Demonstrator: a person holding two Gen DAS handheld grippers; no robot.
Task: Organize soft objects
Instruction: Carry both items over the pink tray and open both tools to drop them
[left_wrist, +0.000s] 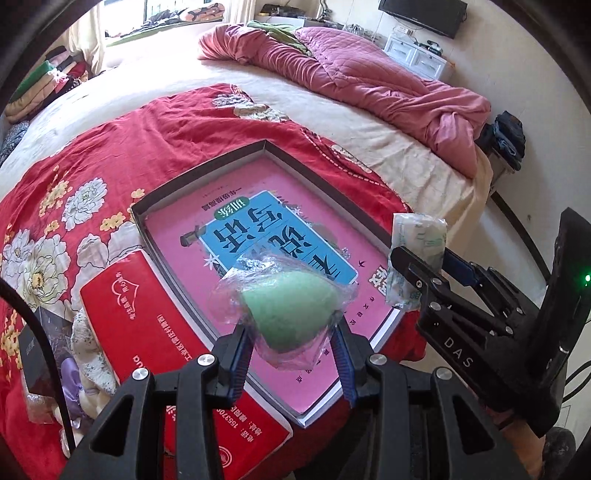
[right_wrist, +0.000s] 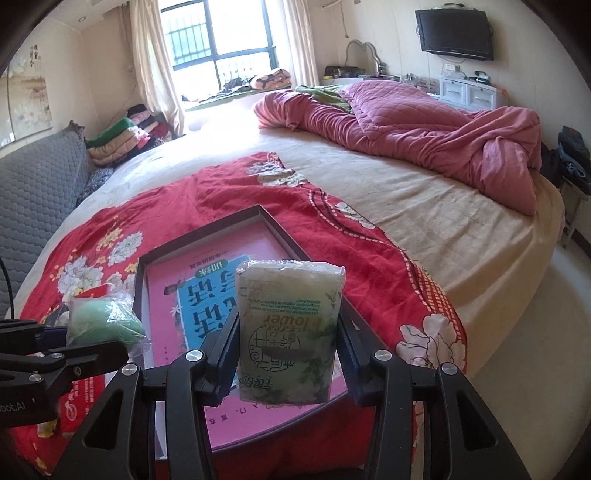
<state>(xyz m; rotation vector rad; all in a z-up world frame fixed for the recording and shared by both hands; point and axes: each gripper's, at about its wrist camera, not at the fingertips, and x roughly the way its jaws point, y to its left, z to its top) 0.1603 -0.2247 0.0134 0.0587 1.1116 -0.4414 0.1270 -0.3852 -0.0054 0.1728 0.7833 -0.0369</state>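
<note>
Two grippers hover over the shallow box (left_wrist: 207, 173) on the red floral blanket (left_wrist: 110, 147): the right gripper (right_wrist: 286, 354) clamps a tissue pack (right_wrist: 290, 325), the left gripper (left_wrist: 291, 354) a wrapped green sponge (left_wrist: 291, 306). Lower each flat inside, clear of the walls. Beyond lies a pink quilt (right_wrist: 424, 136).

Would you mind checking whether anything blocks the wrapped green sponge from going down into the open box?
Nothing visible does: the green sponge, held in the left tool, hangs over the open box, whose pink book leaves it unobstructed.
</note>
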